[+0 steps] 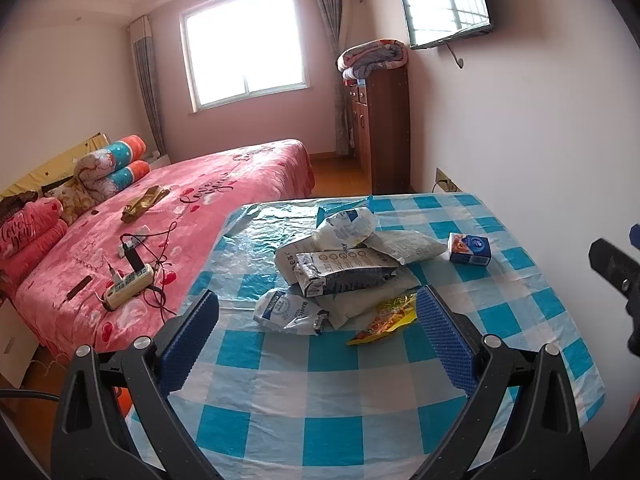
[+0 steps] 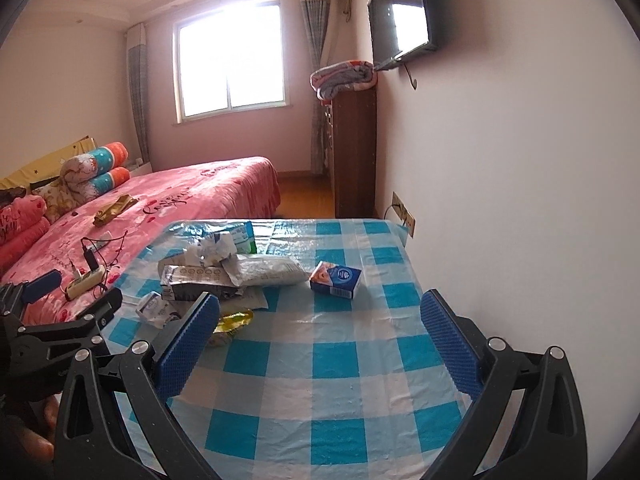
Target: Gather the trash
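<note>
A pile of crumpled white and grey wrappers [image 1: 344, 268] lies on the blue-checked table [image 1: 320, 392], with a yellow snack wrapper [image 1: 384, 318] at its near edge and a small blue-and-white carton [image 1: 470, 249] to the right. My left gripper [image 1: 318, 312] is open and empty, just short of the pile. My right gripper [image 2: 320, 312] is open and empty, facing the carton [image 2: 335, 280], with the pile [image 2: 224, 272] and the yellow wrapper [image 2: 232, 322] to its left. The left gripper's body [image 2: 60, 332] shows at the left edge of the right wrist view.
A pink bed [image 1: 160, 224] with a power strip [image 1: 128, 286], cables and pillows stands left of the table. A white wall [image 1: 520, 140] with a socket [image 1: 446, 180] runs along the right. A brown cabinet [image 1: 384, 132] stands beyond the table.
</note>
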